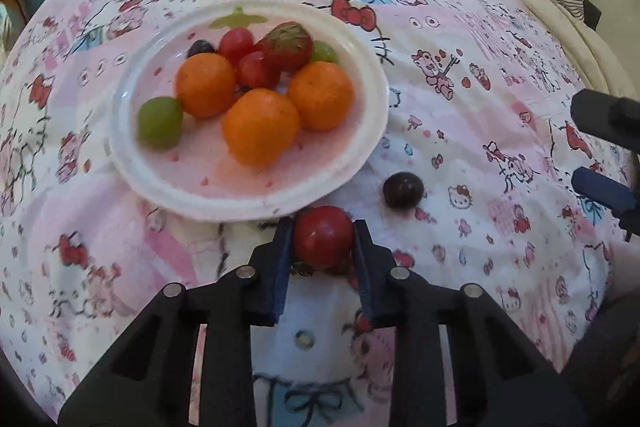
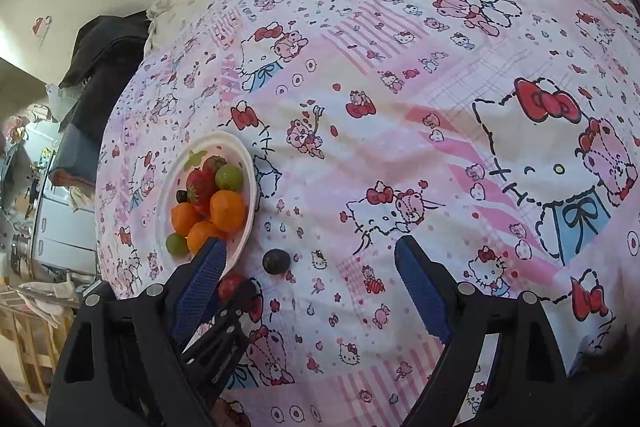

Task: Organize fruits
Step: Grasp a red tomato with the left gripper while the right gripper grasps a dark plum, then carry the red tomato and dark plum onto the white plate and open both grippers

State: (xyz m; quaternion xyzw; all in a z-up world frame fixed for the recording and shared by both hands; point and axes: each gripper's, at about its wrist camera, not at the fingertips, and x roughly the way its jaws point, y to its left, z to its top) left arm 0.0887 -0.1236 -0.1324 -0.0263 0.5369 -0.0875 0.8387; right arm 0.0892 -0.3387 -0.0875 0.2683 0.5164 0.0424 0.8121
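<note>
A white plate [image 1: 360,147] on the patterned bed cover holds three oranges [image 1: 260,125], green grapes [image 1: 160,122], cherry tomatoes [image 1: 236,43], a strawberry [image 1: 290,45] and a dark grape [image 1: 201,48]. My left gripper [image 1: 323,233] is shut on a red cherry tomato [image 1: 323,237] just in front of the plate's near rim. A dark grape [image 1: 403,189] lies loose on the cover to its right. My right gripper [image 2: 308,259] is open and empty, with that dark grape [image 2: 276,261] just ahead between its fingers. The plate [image 2: 250,187] and the held tomato [image 2: 230,286] show at its left.
The Hello Kitty bed cover [image 2: 400,107] spreads wide to the right. Dark clothing [image 2: 104,55] lies at the bed's far left edge, with cluttered furniture [image 2: 52,219] beyond. The right gripper's fingers [image 1: 604,187] show at the right edge of the left wrist view.
</note>
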